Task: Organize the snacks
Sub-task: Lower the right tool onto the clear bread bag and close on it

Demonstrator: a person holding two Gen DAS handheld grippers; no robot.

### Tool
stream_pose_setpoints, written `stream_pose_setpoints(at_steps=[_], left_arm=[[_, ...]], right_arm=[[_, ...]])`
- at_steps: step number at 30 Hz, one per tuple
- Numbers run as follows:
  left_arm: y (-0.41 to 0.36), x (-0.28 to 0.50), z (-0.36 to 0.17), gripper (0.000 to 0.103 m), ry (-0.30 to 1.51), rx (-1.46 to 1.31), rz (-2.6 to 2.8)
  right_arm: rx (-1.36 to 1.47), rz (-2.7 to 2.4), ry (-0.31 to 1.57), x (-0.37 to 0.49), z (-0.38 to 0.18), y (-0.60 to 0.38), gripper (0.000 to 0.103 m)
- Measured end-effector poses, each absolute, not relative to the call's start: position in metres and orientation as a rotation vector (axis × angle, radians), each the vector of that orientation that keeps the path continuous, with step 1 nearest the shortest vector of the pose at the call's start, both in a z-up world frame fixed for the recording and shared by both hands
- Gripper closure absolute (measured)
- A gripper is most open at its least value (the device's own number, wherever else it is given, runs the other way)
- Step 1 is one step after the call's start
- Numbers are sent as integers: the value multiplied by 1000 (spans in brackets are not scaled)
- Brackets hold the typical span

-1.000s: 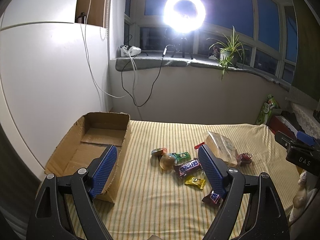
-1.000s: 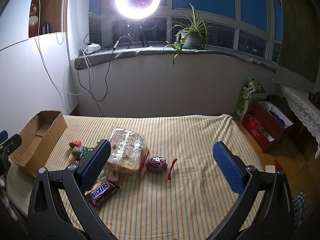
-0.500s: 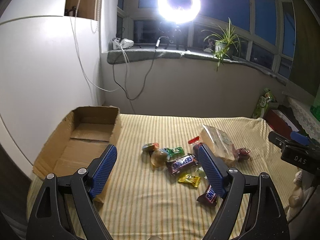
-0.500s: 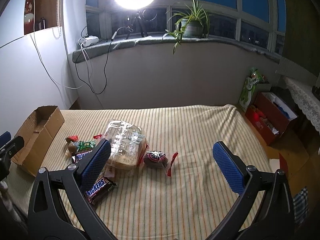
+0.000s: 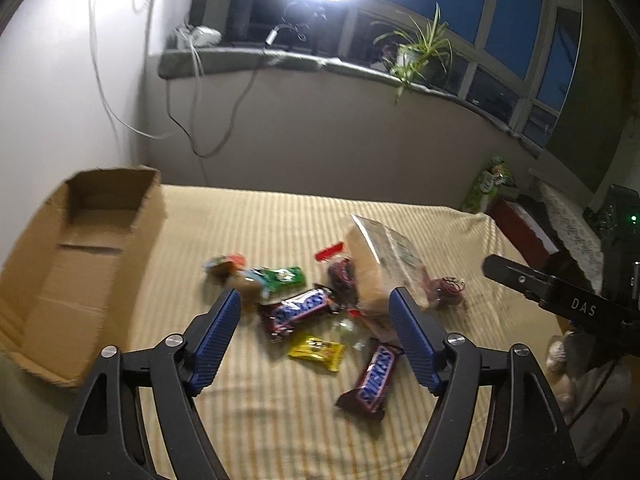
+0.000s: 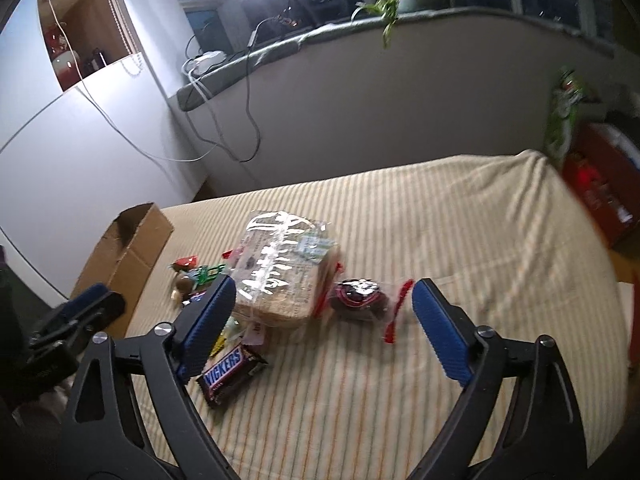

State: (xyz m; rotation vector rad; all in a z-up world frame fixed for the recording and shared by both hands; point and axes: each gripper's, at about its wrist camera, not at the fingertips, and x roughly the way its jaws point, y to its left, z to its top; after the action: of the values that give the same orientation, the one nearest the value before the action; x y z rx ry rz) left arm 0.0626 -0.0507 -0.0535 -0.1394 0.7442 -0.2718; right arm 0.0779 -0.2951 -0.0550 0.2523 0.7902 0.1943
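Observation:
Snacks lie scattered on a striped bedspread (image 5: pixel 280 412). My left gripper (image 5: pixel 314 308) hovers above a Snickers bar (image 5: pixel 298 312), its jaws closing with nothing pressed between the pads. A second Snickers bar (image 5: pixel 374 378), a yellow candy (image 5: pixel 318 352), a green packet (image 5: pixel 282 276) and a clear bag of bread (image 5: pixel 386 264) lie around it. My right gripper (image 6: pixel 320 300) hangs over the bread bag (image 6: pixel 280 272) and a dark round packet (image 6: pixel 358 298), jaws closing, touching neither. An open cardboard box (image 5: pixel 76 264) sits at the left.
The right gripper's body (image 5: pixel 560 300) juts in from the right of the left wrist view. A wall with hanging cables (image 5: pixel 192 128) runs behind the bed. A red box (image 6: pixel 604 184) stands on the floor past the bed's right edge. Bare bedspread (image 6: pixel 480 240) lies right of the snacks.
Both grippers have dropped toward the snacks and tilted further down. Their jaws have narrowed slightly. The snacks and box have stayed where they were.

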Motion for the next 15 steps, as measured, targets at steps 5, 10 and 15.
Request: stream_pose_setpoints(at_steps=[5,10,15], left_arm=[[-64,80,-65,37,801,-187,-351],[-81,100,-81,49,863,-203,-400],[-95,111,-90,55,894,-191,-435]], right_arm=[[356,298,867,101,-70,-297,27],[412,360,951,127,-90,-296,36],[471,401,1004,146,-107,-295,45]])
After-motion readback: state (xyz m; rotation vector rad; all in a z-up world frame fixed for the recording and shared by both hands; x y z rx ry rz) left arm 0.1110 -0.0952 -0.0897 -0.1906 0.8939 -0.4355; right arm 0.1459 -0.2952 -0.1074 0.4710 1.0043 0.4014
